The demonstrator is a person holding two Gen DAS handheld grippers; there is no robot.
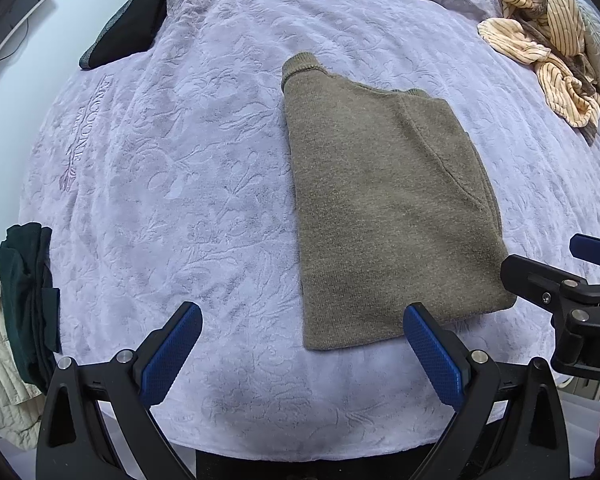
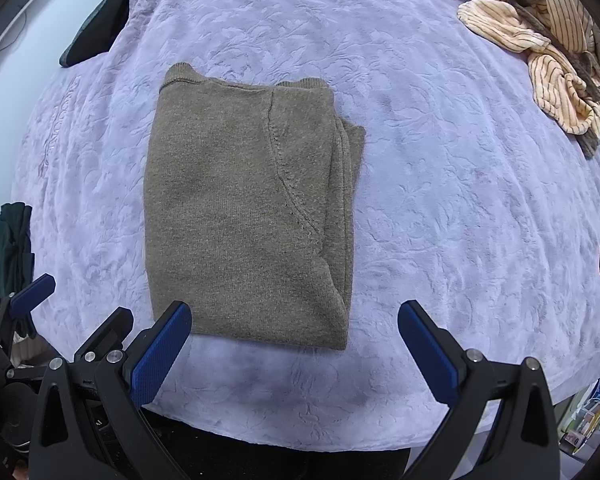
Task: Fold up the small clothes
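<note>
The folded olive knit sweater (image 2: 248, 208) lies lengthwise straight ahead of both wide-spread, empty grippers, its near hem nearest the right gripper (image 2: 296, 344), the left gripper (image 1: 302, 346) just beside.

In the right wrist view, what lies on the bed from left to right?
Dark green clothes at the left edge → folded brown sweater → striped cream garment, crumpled at the far right. All lie on the lilac blanket.
</note>
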